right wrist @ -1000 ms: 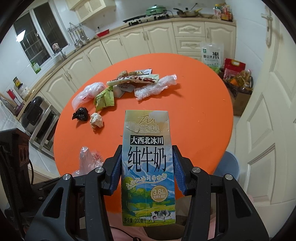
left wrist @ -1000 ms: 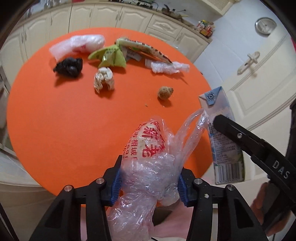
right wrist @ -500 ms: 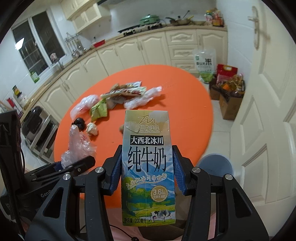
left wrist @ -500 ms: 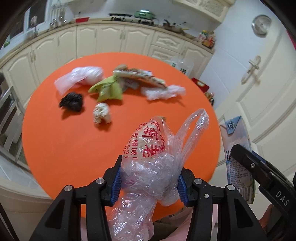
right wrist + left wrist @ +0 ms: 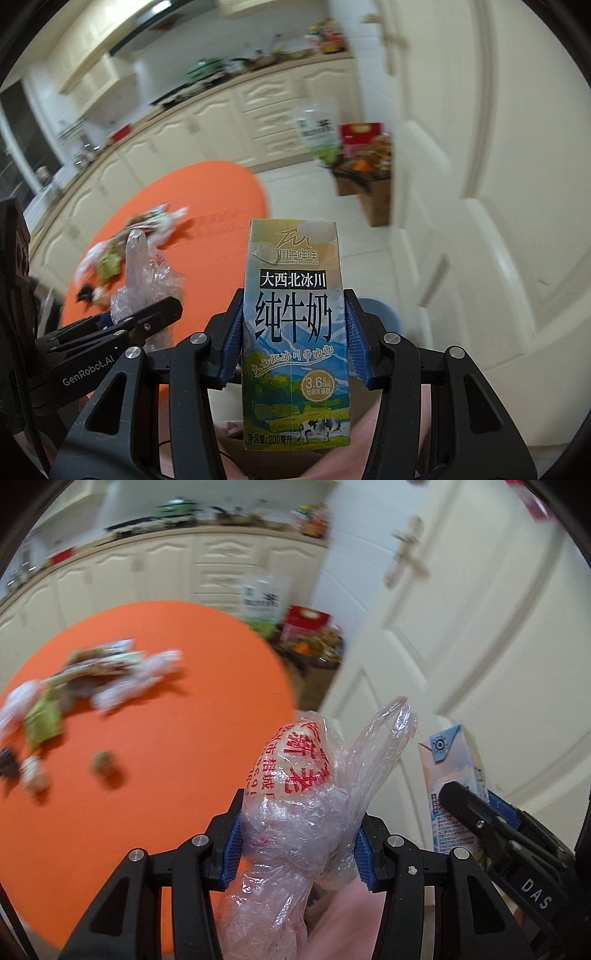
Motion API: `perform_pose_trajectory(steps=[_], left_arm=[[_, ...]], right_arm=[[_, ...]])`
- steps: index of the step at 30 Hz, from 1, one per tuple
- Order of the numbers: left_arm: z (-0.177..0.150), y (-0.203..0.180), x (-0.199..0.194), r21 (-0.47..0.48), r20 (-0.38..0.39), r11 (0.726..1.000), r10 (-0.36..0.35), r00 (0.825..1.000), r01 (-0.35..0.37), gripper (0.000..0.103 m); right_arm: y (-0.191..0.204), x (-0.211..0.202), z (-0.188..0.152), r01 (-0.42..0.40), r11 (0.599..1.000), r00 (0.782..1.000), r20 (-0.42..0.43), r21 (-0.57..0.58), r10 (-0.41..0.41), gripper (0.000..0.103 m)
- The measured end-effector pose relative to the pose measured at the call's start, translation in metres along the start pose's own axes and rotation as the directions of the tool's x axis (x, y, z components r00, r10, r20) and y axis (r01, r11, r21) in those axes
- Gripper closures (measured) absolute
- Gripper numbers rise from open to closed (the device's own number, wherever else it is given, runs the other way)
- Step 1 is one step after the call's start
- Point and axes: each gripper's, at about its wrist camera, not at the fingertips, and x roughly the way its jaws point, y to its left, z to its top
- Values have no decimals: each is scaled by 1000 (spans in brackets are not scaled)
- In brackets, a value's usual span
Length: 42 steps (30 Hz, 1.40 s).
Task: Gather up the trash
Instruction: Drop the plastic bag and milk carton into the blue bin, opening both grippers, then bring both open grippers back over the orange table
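My left gripper [image 5: 297, 840] is shut on a crumpled clear plastic bag with red print [image 5: 299, 794], held in the air past the right edge of the round orange table [image 5: 166, 794]. My right gripper [image 5: 294, 339] is shut on an upright milk carton [image 5: 294, 314]; the carton also shows in the left wrist view [image 5: 452, 775], just right of the bag. The bag also shows in the right wrist view [image 5: 147, 280], to the left. Several pieces of trash lie on the table's far left: wrappers [image 5: 103, 664], a green packet [image 5: 42, 720], a small brown lump [image 5: 103, 762].
A blue-grey bin [image 5: 380, 314] stands on the floor behind the carton, beside a white door [image 5: 480, 221]. Boxes and bags [image 5: 362, 162] sit on the floor by the cream cabinets [image 5: 221, 125]. The background is motion-blurred.
Both grippers have swung right, away from the table toward the door, each still holding its item. The table and its trash have shifted left in both views.
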Motion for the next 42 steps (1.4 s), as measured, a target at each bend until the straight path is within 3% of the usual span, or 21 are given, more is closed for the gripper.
perform_pose_trajectory(steps=[10, 19, 26, 33, 36, 42], left_arm=[[52, -44, 120, 92, -189, 992, -67, 980, 86, 56], [101, -62, 195, 108, -249, 994, 3, 968, 25, 44], [123, -69, 200, 123, -212, 992, 27, 977, -1, 41], [104, -67, 165, 105, -146, 992, 80, 986, -65, 37], [98, -65, 160, 93, -139, 993, 79, 987, -67, 37], [89, -60, 152, 84, -154, 994, 78, 985, -65, 37]], right_arm=[[-67, 24, 14, 138, 986, 989, -70, 91, -132, 56], [-96, 49, 27, 156, 981, 983, -112, 114, -144, 56], [-103, 67, 36, 135, 981, 984, -131, 139, -117, 56], [-94, 81, 46, 69, 986, 989, -141, 153, -47, 53], [-88, 79, 48, 86, 987, 990, -127, 140, -68, 44], [-83, 76, 47, 92, 986, 989, -129, 139, -74, 44]])
